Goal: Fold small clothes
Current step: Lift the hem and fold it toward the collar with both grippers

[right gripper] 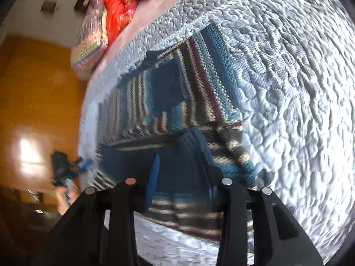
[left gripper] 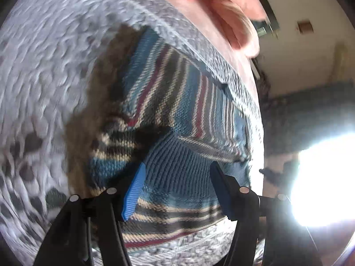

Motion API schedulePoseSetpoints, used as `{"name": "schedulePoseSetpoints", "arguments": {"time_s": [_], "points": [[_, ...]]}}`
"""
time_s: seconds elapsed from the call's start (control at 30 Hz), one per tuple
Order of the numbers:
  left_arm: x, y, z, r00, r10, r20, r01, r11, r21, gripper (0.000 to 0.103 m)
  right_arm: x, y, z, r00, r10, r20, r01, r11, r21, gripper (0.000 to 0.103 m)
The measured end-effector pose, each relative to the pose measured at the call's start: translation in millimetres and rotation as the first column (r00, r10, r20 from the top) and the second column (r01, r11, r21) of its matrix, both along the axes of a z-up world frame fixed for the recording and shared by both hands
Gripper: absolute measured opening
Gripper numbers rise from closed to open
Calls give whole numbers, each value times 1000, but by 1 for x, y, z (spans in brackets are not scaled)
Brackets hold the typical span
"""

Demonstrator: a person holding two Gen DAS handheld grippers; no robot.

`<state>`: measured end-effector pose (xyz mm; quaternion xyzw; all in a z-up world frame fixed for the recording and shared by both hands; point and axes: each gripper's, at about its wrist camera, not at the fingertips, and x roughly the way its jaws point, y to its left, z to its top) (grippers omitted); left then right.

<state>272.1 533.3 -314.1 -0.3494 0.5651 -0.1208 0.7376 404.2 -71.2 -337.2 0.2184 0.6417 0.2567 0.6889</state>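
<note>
A small knit sweater (left gripper: 177, 102) with blue, beige, maroon and black stripes lies partly folded on a grey quilted bedspread (left gripper: 44, 66). My left gripper (left gripper: 177, 177) hovers open over a ribbed blue part of the sweater, its blue pads (left gripper: 133, 195) wide apart with nothing pinched. In the right wrist view the same sweater (right gripper: 177, 93) lies on the bedspread (right gripper: 288, 110). My right gripper (right gripper: 180, 175) is open above the dark blue knit at the sweater's near end, with one blue pad (right gripper: 153, 184) on its left side. Both views are blurred.
Beyond the bedspread's far edge lies a pink sheet (right gripper: 150, 6) with a red and patterned cloth bundle (right gripper: 104, 17) on it. Past the bed's side edge in the right wrist view, a hand (right gripper: 64, 197) holds a black and blue tool (right gripper: 64, 170) before an orange wooden wall (right gripper: 33, 99). Strong window glare (left gripper: 321, 177) fills the left wrist view's right side.
</note>
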Motion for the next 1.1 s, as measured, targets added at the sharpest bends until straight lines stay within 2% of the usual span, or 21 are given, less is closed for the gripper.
{"name": "schedulePoseSetpoints", "arguments": {"time_s": [0.1, 0.23, 0.3, 0.4, 0.47, 0.5, 0.53, 0.57, 0.6, 0.63, 0.7, 0.87, 1.1], "points": [[14, -7, -8, 998, -69, -11, 69, 996, 56, 62, 1, 6, -12, 999, 33, 8, -32, 999, -38, 37], [30, -26, -22, 981, -184, -54, 190, 974, 127, 62, 1, 9, -30, 998, 56, 15, -56, 997, -51, 47], [39, -35, -29, 973, -218, -70, 227, 959, 169, 62, 2, 13, -38, 997, 81, 13, -80, 995, -59, 50], [43, -37, -37, 966, -244, -85, 255, 950, 179, 62, 2, 20, -45, 994, 108, 1, -108, 993, -56, 53], [49, -43, -39, 962, -261, -79, 271, 944, 190, 58, 2, 23, -48, 993, 120, 1, -120, 992, -47, 52], [49, -44, -40, 962, -264, -74, 273, 941, 201, 51, 2, 26, -48, 992, 126, 6, -126, 991, -47, 52], [51, -45, -42, 959, -272, -78, 282, 936, 210, 29, 2, 29, -49, 991, 134, 11, -133, 990, -51, 49], [47, -43, -42, 959, -273, -82, 284, 934, 218, 16, 1, 30, -49, 990, 138, 13, -137, 989, -51, 43], [46, -43, -43, 962, -264, -76, 274, 935, 224, 15, 1, 32, -49, 989, 145, 13, -144, 988, -49, 29], [46, -44, -42, 964, -259, -69, 268, 938, 219, 10, -1, 32, -48, 988, 151, 22, -150, 987, -59, 18], [40, -39, -37, 968, -247, -34, 248, 946, 207, 9, -4, 35, -44, 987, 156, 44, -153, 986, -66, 9], [22, -35, -7, 971, -223, 86, 206, 963, 174, 8, -21, 30, -15, 981, 144, 134, -137, 989, -57, 7], [15, -33, 61, 940, -217, 262, 170, 967, 190, 8, -29, 16, 47, 951, 100, 293, -84, 994, -67, 7]]}}
